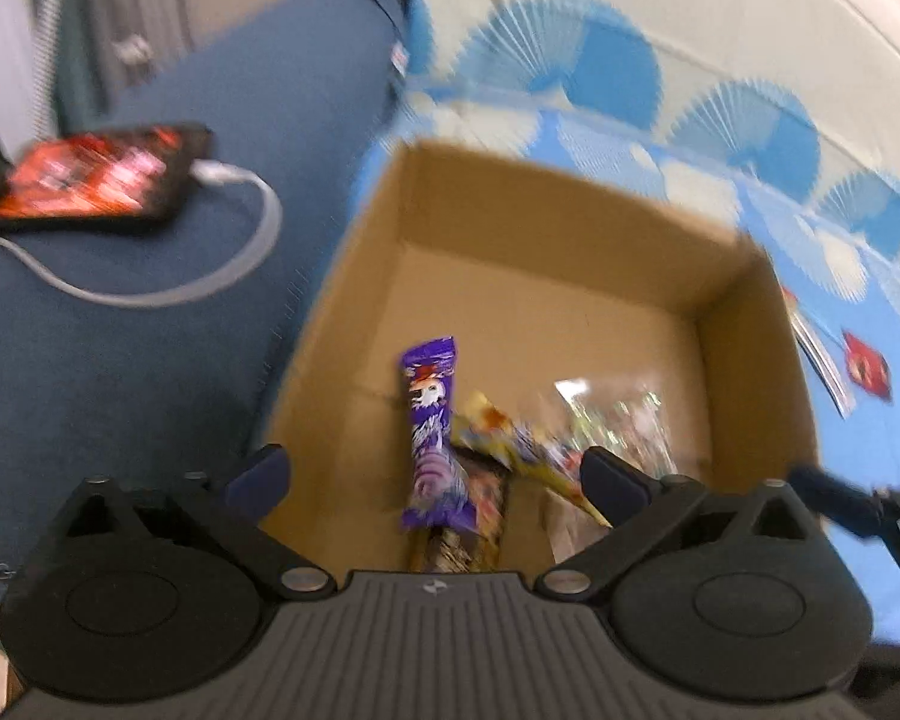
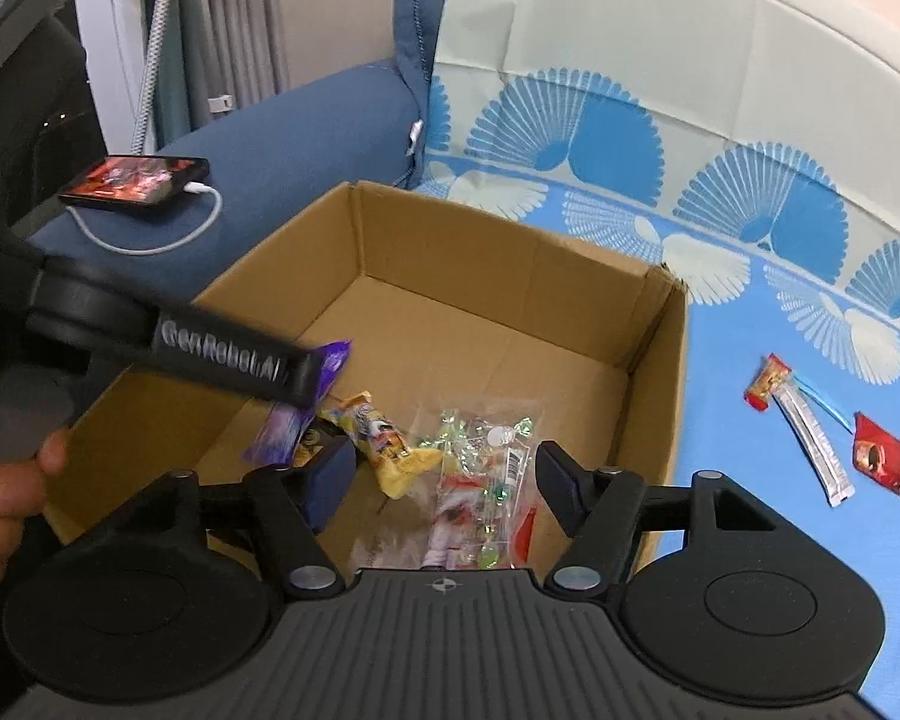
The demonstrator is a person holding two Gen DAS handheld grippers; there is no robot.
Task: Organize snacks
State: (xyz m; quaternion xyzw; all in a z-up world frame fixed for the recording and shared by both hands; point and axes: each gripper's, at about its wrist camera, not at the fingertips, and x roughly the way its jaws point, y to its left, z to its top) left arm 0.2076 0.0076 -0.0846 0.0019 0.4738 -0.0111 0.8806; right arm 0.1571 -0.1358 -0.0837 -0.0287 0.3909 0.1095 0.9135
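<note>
An open cardboard box (image 1: 570, 186) (image 2: 498, 222) stands on a blue patterned cloth. My left gripper (image 1: 435, 477) is open over it. A purple snack bar (image 1: 432, 432) (image 2: 330, 363) shows between the wide-apart pads, touching neither; whether it lies on the bottom or hangs free I cannot tell. Beside it are a yellow packet (image 1: 510, 438) (image 2: 390, 444) and a clear bag of sweets (image 1: 618, 420) (image 2: 486, 456). My right gripper (image 2: 444, 486) is open above the clear bag, its pads off it. One of the left gripper's fingers (image 2: 222, 354) crosses the right wrist view.
On the cloth right of the box lie a red packet (image 2: 765, 384), a white stick pack (image 2: 816, 450) and another red packet (image 2: 882, 462) (image 1: 867, 366). A phone (image 1: 96, 180) (image 2: 135, 180) with a white cable rests on the blue sofa arm. A hand (image 2: 6, 498) is at the left.
</note>
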